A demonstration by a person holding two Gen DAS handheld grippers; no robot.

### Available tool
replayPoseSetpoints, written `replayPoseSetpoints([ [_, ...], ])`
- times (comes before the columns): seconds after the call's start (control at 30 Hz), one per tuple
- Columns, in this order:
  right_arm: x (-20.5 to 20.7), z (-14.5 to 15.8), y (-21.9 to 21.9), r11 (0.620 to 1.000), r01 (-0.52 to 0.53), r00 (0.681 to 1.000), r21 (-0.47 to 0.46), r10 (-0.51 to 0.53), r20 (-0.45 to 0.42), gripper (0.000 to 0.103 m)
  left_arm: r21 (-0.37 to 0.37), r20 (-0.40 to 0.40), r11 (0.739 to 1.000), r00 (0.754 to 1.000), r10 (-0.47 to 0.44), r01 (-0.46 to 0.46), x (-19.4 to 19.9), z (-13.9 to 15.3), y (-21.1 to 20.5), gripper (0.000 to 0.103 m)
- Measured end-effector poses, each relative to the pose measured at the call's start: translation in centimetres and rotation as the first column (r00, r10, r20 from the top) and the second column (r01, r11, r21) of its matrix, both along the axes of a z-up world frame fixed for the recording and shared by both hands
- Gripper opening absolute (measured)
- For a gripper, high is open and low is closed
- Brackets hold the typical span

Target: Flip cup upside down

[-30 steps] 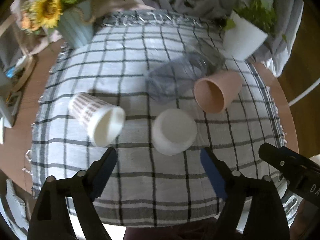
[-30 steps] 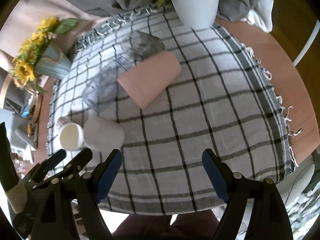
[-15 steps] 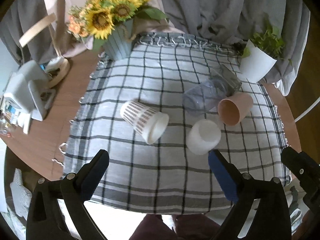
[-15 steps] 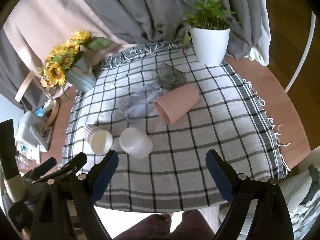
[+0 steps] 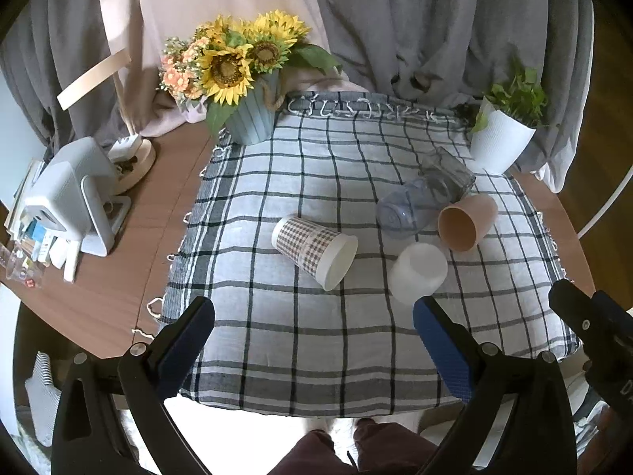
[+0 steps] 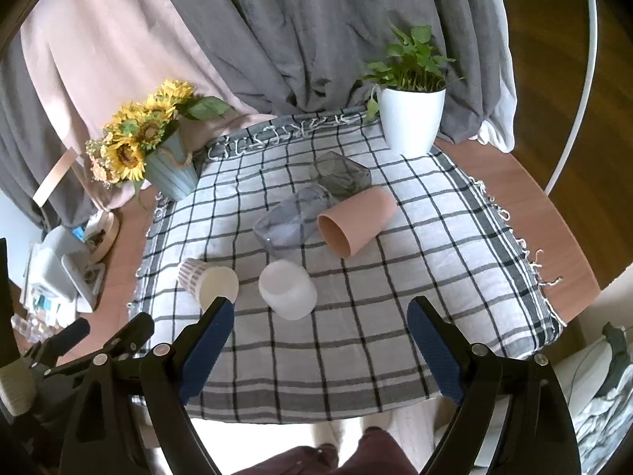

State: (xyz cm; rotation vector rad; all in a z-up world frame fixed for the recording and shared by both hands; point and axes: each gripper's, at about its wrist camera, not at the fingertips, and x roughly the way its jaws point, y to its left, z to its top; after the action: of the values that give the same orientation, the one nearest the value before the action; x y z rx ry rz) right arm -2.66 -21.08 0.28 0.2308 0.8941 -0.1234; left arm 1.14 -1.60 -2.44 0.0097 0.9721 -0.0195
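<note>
Several cups lie on their sides on a checked cloth. A checked paper cup, a white cup, a pink cup, a clear tumbler and a grey glass. My left gripper is open and empty, held back above the cloth's near edge. My right gripper is open and empty, also near the front edge, with the white cup just ahead.
A sunflower pot stands at the cloth's far left corner, a white plant pot at the far right. A grey device and clutter sit on the wooden table at left. Curtains hang behind.
Both grippers have pulled back and up from the cups, so the whole table is in view. Both stay open and empty. The cups have not moved.
</note>
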Motion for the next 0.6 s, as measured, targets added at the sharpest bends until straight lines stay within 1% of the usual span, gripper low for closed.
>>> replayPoseSetpoints([
  [0.17, -0.4, 0.1, 0.6, 1.0, 0.012, 1.0, -0.001, -0.012, 0.009, 0.09, -0.006, 0.008, 1.0, 1.0, 0.01, -0.01, -0.1, 0.2, 0.9, 0.102],
  [0.23, -0.5, 0.2, 0.8, 1.0, 0.014, 1.0, 0.004, -0.014, 0.013, 0.092, -0.008, 0.011, 1.0, 1.0, 0.008, -0.008, -0.2, 0.3, 1.1, 0.102],
  [0.6, -0.7, 0.2, 1.3, 1.0, 0.02, 1.0, 0.004, -0.02, 0.013, 0.092, -0.01, 0.03, 1.0, 1.0, -0.001, 0.001, -0.4, 0.7, 1.4, 0.102],
])
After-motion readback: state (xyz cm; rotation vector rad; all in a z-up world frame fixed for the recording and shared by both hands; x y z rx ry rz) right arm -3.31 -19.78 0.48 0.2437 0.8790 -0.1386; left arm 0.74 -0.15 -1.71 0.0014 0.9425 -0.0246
